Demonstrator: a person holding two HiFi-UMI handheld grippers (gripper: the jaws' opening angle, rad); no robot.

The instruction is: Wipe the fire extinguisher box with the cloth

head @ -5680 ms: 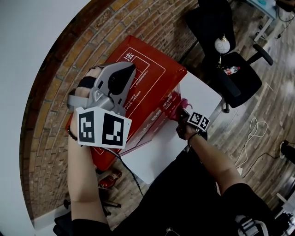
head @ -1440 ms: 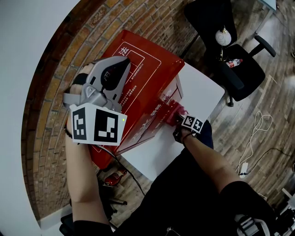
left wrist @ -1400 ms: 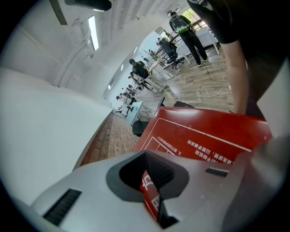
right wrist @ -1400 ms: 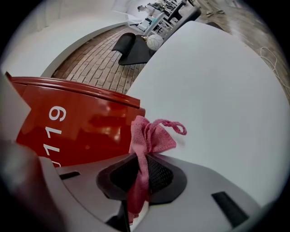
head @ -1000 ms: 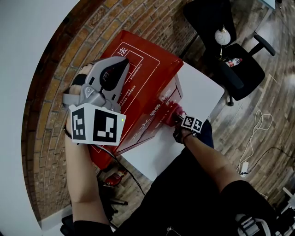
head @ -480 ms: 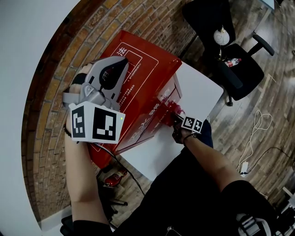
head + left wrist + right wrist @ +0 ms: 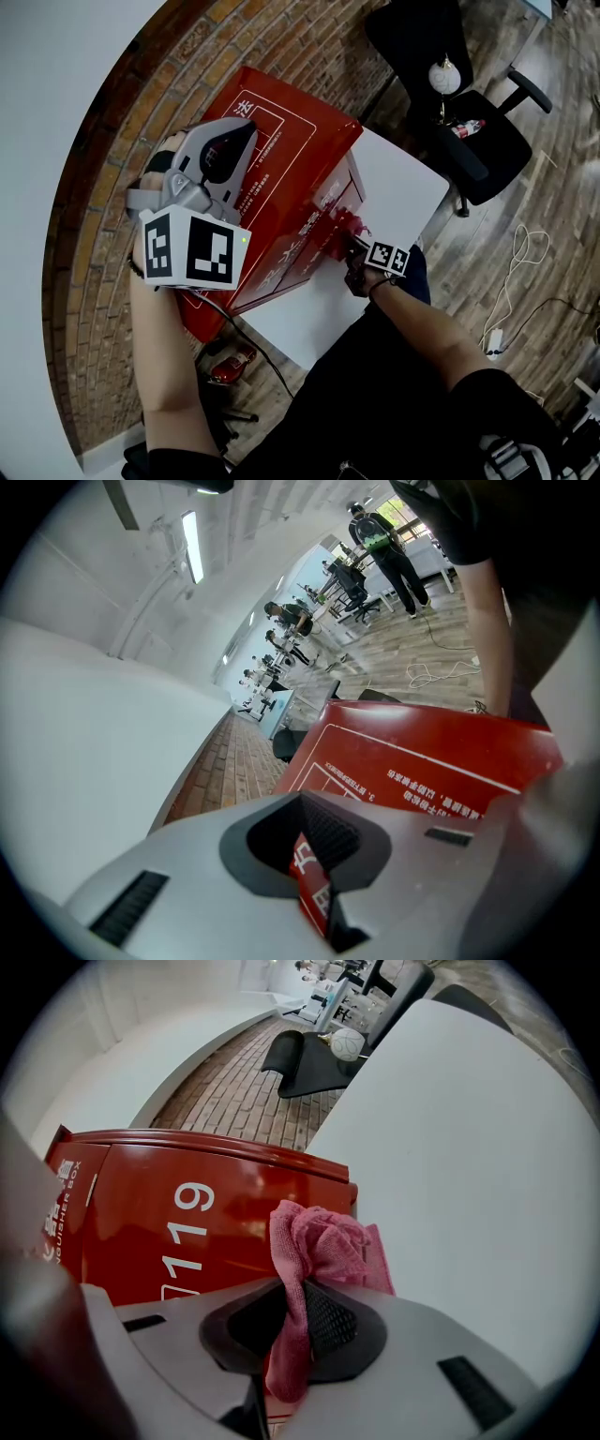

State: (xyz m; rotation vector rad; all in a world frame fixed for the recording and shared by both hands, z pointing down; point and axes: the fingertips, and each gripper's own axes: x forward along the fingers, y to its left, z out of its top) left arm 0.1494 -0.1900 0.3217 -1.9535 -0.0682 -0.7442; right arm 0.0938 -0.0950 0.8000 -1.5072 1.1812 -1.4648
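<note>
The red fire extinguisher box (image 7: pixel 300 159) stands on a white table (image 7: pixel 398 183). My left gripper (image 7: pixel 246 131) lies shut over the box's top panel near its white print; in the left gripper view only a sliver of the red box (image 7: pixel 422 761) shows behind the closed left gripper (image 7: pixel 317 864). My right gripper (image 7: pixel 349 232) is shut on a crumpled pink cloth (image 7: pixel 343 223) held against the box's front face. In the right gripper view the cloth (image 7: pixel 323 1241) bunches out of the right gripper (image 7: pixel 295 1321) beside the white "119" on the box (image 7: pixel 141 1232).
A black office chair (image 7: pixel 469 141) with a white round object and a bottle on it stands beyond the table. A brick strip (image 7: pixel 112 234) and a white wall lie to the left. A cable (image 7: pixel 520 267) lies on the wooden floor. People (image 7: pixel 380 536) stand far off.
My right gripper has slid the pink cloth a little up the box's front face. The left gripper has stayed put on the top.
</note>
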